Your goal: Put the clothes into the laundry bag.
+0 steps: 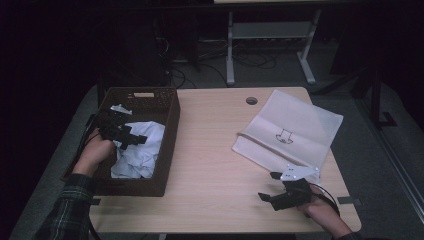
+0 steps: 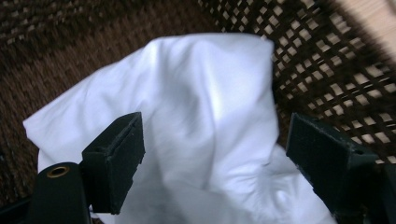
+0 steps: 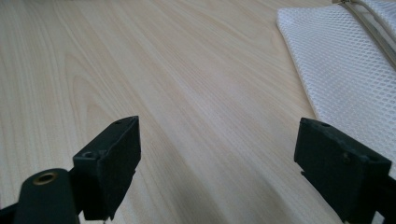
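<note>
Left gripper [image 1: 131, 138] sits inside the basket [image 1: 169, 131] at left of the high view, jaws spread wide over the white cloth [image 1: 142, 152]; in the left gripper view the cloth [image 2: 187, 116] bulges up between the two pads, neither yet pinching it; likely lined up to take a fold from the top of the heap, since the basket walls leave little room for a side approach. Right gripper [image 1: 272, 187] rests low at lower right of the high view, just short of the mesh bag [image 1: 295, 125], jaws likewise parted with nothing between them; in the right gripper view bare table [image 3: 163, 84] lies ahead and the bag [image 3: 341, 65] fills the upper right; probably waiting to hold the bag once the cloth comes across. Count: one basket; one mesh bag, flat, with a small printed mark; cloth pieces in the basket, number cannot be told, a small white scrap [image 1: 120, 108] lies apart near its far end; two grippers.
</note>
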`<state>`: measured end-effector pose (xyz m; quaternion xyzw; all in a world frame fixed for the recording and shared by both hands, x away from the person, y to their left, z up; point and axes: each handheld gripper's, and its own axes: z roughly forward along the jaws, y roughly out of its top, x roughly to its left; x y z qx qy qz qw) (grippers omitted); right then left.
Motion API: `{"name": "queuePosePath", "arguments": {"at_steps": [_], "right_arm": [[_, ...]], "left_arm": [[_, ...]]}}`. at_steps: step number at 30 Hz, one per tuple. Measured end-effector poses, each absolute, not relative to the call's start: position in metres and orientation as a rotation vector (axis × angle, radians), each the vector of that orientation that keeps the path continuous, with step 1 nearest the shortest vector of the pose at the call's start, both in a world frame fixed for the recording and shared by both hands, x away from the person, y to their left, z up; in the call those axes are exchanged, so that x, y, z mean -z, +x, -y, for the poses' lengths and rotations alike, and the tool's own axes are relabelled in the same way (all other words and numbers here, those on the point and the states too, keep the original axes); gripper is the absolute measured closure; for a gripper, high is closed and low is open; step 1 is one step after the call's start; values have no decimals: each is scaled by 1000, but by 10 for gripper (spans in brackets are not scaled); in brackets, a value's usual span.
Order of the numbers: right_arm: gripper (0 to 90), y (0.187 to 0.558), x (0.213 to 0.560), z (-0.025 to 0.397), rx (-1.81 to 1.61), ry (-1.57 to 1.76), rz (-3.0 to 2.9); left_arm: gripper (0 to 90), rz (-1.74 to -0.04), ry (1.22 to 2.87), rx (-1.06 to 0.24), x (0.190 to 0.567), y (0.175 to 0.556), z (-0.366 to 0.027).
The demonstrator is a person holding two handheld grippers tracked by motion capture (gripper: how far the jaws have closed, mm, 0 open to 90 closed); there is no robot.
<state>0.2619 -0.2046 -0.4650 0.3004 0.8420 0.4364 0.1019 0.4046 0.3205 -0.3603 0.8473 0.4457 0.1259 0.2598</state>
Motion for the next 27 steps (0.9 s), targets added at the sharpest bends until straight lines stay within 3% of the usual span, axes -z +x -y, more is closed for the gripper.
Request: {"name": "queuePosePath", "arguments": {"at_steps": [20,27], "right_arm": [[136,263,466,206,-1294,893,-2490],[136,262,466,206,-1294,896,-2493]], "left_arm": [[186,-1347,2382,-237,401,426,-335],[147,-1342,2412,-188,414,426,-336]]}}
